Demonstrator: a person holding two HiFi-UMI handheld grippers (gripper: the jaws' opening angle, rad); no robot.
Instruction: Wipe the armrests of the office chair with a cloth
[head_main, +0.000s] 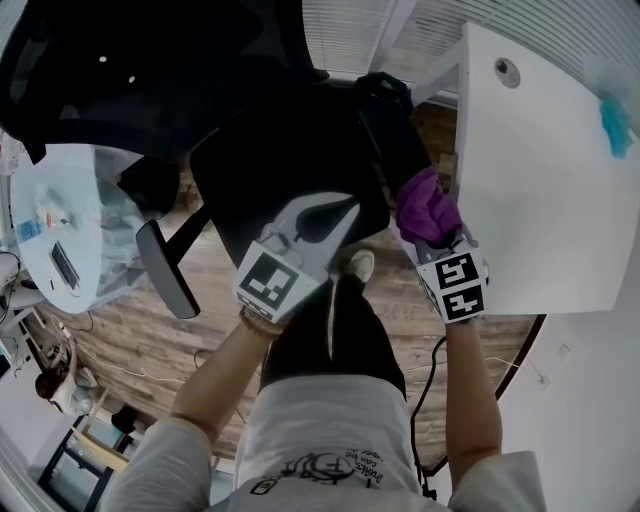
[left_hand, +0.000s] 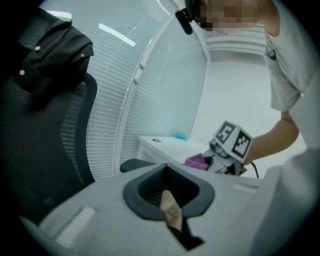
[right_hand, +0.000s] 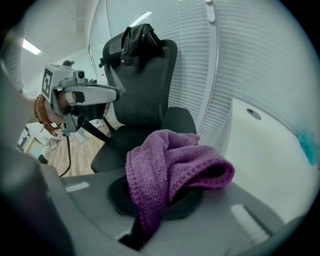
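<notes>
While the right gripper has its jaws clamped shut on a bunched-up purple cloth, the left gripper isn't carrying anything. Its jaws are pretty much closed, with just a sliver of gap, and in the left gripper view a bit of the wood floor shows through it.

From the head view, the cloth sits right at the near end of the worktop-side armrest of the black office chair, squeezed in just beside the edge of the white worktop. Can't honestly tell if it's pressed onto the pad or just above it. Most of the cloth flops forward over the jaws in a loose wad.

The left gripper hangs over the front edge of the seat, well apart from the other armrest, which sticks out over the floor on the far side.

Also, there's a black garment draped over the top of the mesh backrest, and a blurry little blue thing near the far edge of the worktop.
</notes>
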